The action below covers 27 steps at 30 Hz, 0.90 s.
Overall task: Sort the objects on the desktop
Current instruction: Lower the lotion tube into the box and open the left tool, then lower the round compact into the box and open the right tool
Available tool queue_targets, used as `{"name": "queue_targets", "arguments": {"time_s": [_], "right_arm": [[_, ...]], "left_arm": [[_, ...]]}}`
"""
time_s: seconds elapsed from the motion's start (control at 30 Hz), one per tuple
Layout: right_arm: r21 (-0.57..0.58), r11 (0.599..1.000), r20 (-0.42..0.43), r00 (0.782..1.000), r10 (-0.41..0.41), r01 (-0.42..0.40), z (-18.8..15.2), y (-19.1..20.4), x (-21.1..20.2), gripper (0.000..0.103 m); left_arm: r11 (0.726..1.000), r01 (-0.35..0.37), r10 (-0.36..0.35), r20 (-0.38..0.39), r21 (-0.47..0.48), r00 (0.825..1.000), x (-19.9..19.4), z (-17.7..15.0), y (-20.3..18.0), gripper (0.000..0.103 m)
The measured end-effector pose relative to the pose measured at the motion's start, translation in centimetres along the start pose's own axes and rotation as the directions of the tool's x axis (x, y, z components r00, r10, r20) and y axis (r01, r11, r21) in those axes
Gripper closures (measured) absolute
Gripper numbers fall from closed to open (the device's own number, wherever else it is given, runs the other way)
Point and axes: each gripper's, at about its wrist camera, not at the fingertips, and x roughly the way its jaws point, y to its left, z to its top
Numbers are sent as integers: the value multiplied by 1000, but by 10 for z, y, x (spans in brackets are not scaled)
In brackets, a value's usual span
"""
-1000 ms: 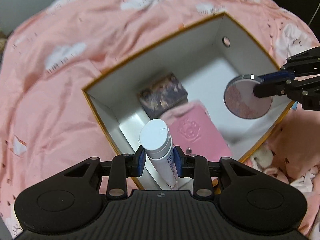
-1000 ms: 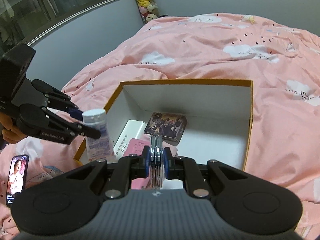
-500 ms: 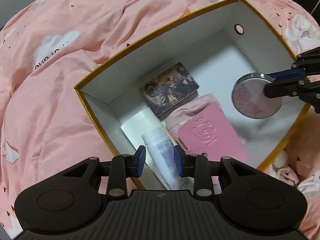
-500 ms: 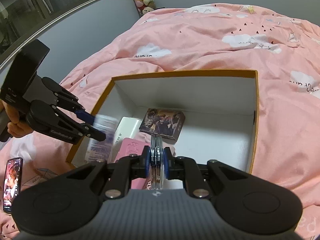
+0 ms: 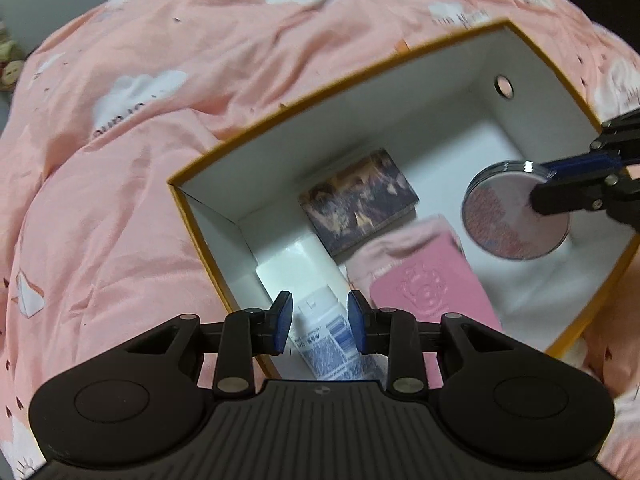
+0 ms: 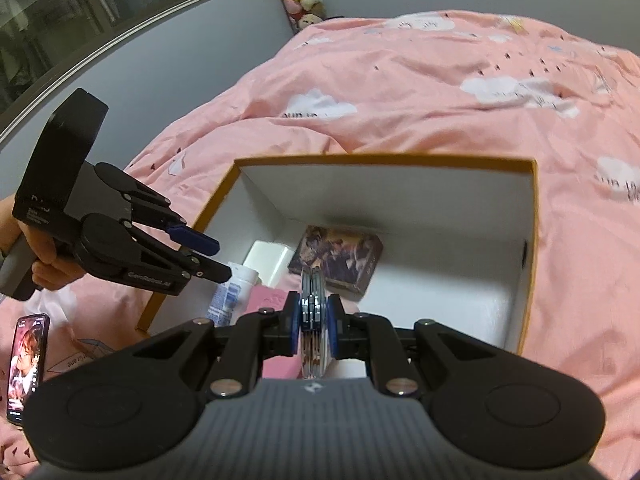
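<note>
My left gripper points steeply down over the box's near-left corner, its blue pads set partly apart with the white tube between them, gaps showing on both sides. My right gripper tilts down over the near edge, clamped tight on a round compact. A hand grips the left handle.

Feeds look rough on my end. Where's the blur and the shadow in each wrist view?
Left wrist: the white tube between the left gripper pads and the round compact are smeared; fisheye bends the box rim. Right wrist: sharper; shadow darkens the box's far inner corner.
</note>
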Motion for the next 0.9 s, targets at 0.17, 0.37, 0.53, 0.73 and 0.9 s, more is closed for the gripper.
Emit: {"name": "queue_targets", "arguments": {"time_s": [0.17, 0.37, 0.53, 0.73, 0.9], "right_arm": [[37, 999, 0, 1000, 8, -8, 19, -4, 17, 89], [-33, 999, 16, 999, 28, -27, 41, 13, 44, 89], [-234, 972, 9, 1000, 20, -17, 53, 39, 73, 89], [-596, 803, 33, 999, 23, 1, 46, 72, 98, 89], [-742, 670, 6, 1000, 1, 4, 42, 80, 119, 89]], "left_arm": [[996, -32, 38, 72, -82, 997, -9, -7, 7, 67], [993, -14, 28, 118, -115, 993, -21, -14, 21, 68], [994, -61, 74, 149, -91, 986, -28, -14, 20, 68], [992, -62, 76, 126, -114, 989, -23, -19, 32, 68], [989, -24, 41, 115, -146, 992, -20, -26, 43, 68]]}}
